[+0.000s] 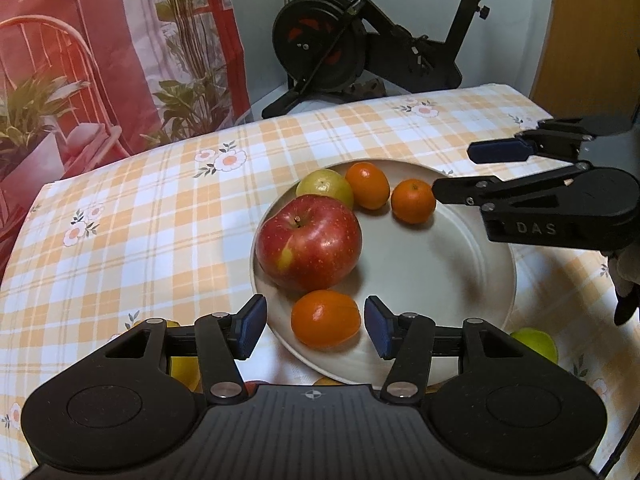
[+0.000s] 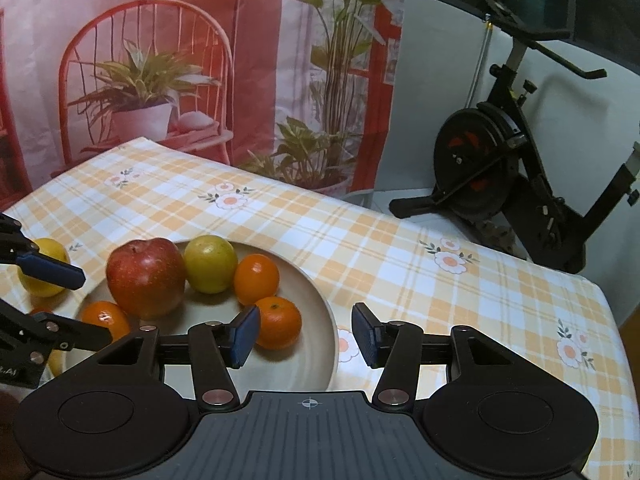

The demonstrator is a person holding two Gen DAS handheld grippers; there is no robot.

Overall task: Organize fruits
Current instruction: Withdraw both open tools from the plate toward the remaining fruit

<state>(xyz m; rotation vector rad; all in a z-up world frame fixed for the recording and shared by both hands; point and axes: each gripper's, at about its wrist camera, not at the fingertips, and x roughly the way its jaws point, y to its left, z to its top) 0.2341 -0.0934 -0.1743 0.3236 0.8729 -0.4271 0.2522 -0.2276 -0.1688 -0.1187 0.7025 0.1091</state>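
Observation:
A pale plate [image 1: 460, 280] on the checked tablecloth holds a red apple [image 1: 308, 240], a yellow-green fruit [image 1: 325, 186] and three oranges. My left gripper [image 1: 316, 328] is open at the plate's near rim, an orange [image 1: 325, 318] lying between its blue pads with gaps on both sides. My right gripper [image 1: 468, 172] reaches in from the right beside another orange [image 1: 413, 201]. In the right wrist view my right gripper [image 2: 306, 338] is open. That orange [image 2: 278, 322] rests on the plate [image 2: 320, 312] right by its left pad. The left gripper [image 2: 94, 306] comes in from the left.
A yellow fruit [image 2: 44, 266] lies on the cloth left of the plate. A green fruit [image 1: 536, 344] lies off the plate near the front. An exercise bike [image 1: 360, 40] stands behind the table, next to a printed backdrop [image 1: 100, 60]. A gloved hand [image 1: 624, 280] holds the right gripper.

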